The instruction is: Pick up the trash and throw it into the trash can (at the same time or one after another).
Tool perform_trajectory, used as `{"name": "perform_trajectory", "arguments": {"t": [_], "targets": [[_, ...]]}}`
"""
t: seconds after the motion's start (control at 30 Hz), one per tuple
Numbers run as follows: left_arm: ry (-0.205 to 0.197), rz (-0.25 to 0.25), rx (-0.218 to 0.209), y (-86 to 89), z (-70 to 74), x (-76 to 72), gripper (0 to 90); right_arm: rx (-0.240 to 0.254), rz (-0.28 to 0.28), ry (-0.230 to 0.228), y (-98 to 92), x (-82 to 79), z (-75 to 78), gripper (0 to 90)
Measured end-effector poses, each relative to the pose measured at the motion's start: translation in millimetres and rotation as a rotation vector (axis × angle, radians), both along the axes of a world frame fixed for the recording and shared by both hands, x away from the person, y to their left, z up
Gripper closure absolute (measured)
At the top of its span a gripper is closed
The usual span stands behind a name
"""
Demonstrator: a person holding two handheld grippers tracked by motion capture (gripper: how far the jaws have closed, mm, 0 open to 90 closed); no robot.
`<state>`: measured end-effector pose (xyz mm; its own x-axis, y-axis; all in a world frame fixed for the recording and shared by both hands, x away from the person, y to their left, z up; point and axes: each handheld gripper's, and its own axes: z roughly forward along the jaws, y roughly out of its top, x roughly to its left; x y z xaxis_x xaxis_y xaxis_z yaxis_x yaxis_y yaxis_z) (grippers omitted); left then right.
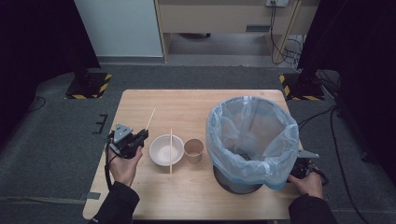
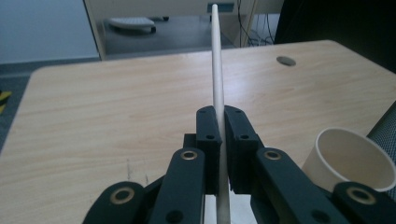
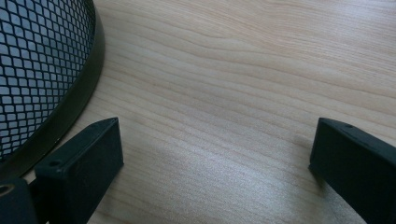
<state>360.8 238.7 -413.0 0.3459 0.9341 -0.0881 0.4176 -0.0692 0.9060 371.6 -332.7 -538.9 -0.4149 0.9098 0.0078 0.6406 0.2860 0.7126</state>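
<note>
left gripper [image 1: 141,136] sits at the left part of the wooden surface [image 1: 196,198], held in the person's left hand [image 1: 125,167]. its jaws are closed tight on a thin wooden stick [image 1: 150,119]; in the left gripper view the stick [image 2: 217,88] runs up btwn the two pads and pokes out well past them, pointing toward the far edge of the surface. in the high view the stick's free end slants up and to the right of the gripper, off the wood.

just right of that gripper: a white bowl [image 1: 164,148] w/ a second stick [image 1: 171,150] lying across it, front to back. next to the bowl, a small paper cup [image 1: 193,150], upright, near but not touching it.

right gripper [image 1: 306,167] is by the right edge, partly behind a mesh bin [image 1: 236,184] lined w/ a clear plastic bag [image 1: 252,135]. in the right gripper view its jaws stand wide apart w/ nothing btwn them, just bare wood, and the bin's base [image 3: 70,112] is just beside one jaw.
</note>
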Motion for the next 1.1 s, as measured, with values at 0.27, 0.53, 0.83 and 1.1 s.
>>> {"name": "perform_trajectory", "arguments": {"t": [0.27,0.53,0.83,1.1], "targets": [[-0.097,-0.032,-0.059,-0.4,29.0,-12.2,85.1,0.000,0.002,0.000,0.0,0.0,0.0,2.7],[-0.158,-0.077,-0.106,-6.3,48.0,-21.1,85.1,0.000,0.002,-0.001,0.2,0.1,-0.1,2.6],[-0.235,-0.140,-0.168,-17.0,77.6,-30.2,85.1,-0.004,0.008,-0.003,0.0,0.4,-0.2,2.1],[-0.298,-0.205,-0.205,-32.8,102.2,-34.3,85.1,-0.006,0.011,-0.002,0.2,0.6,-0.3,1.7]]}}
